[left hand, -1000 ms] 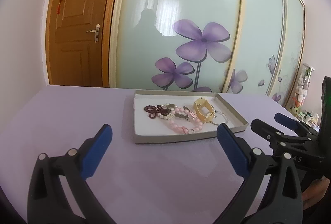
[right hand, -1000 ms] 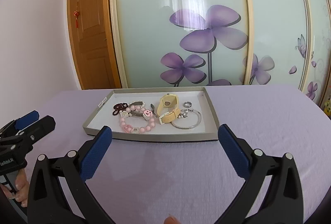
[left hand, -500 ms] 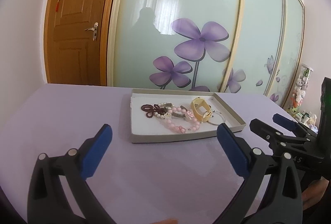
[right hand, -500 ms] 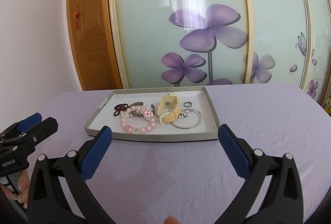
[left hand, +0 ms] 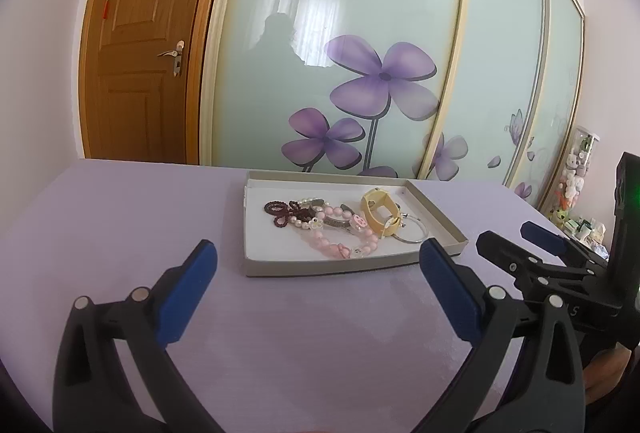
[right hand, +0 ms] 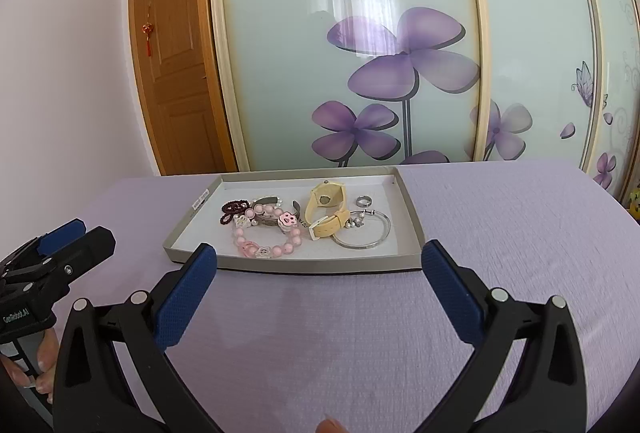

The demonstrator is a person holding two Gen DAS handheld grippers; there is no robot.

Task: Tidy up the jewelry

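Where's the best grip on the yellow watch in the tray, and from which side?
Probably the strap loop of the yellow watch, pinched from above across its thin band. It stands on edge in the grey tray, arching clear of the floor, so a finger can pass inside. The silver bangle and pink bead bracelet crowd both sides.

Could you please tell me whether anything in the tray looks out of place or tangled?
Yes. In the tray the pink bead bracelet, dark red bead string and a grey piece lie heaped together at the left, overlapping. The yellow watch rests across the silver bangle. Only the small ring lies apart. Nothing has spilled outside.
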